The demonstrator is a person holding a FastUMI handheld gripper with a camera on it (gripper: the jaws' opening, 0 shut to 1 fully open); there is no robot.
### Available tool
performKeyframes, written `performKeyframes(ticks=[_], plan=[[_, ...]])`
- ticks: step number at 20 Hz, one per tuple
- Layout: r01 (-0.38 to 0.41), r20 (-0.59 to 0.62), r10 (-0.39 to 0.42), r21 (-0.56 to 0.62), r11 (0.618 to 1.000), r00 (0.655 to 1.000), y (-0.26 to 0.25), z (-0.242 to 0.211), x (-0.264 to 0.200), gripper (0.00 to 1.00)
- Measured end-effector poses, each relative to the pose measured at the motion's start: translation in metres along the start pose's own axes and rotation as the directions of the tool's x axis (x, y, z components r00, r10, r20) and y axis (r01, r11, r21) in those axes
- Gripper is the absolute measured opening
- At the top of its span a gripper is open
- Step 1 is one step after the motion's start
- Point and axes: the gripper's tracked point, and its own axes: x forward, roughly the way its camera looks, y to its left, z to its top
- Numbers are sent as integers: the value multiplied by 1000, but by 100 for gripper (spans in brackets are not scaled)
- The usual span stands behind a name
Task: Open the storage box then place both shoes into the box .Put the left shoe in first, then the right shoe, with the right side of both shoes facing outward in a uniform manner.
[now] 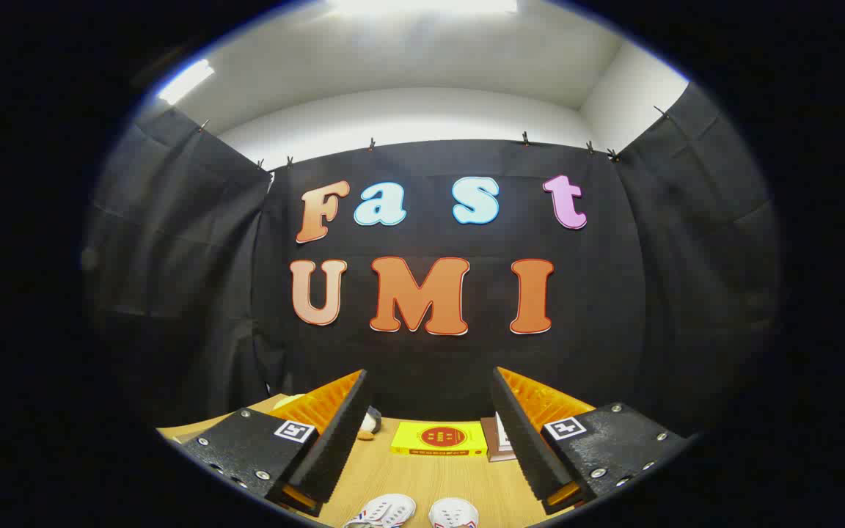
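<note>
nearest us our gripper [430,447] hangs with its fingers spread wide, holding nothing. between them, low on the table [422,480], sit two white shoes [415,511], toes showing, the left one with striped trim. we judge them light and soft, canvas that gives, so the heel collar looks the firmest place to pinch. farther off lies a yellow book [440,438], with a brown box [496,438] just right of it.
</note>
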Motion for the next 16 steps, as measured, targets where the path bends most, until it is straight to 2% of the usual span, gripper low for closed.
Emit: performKeyframes(ticks=[13, 16], plan=[[-135, 65, 132, 33, 990, 989, 42, 36, 34, 97], [-198, 35, 196, 59, 978, 980, 66, 23, 39, 98]])
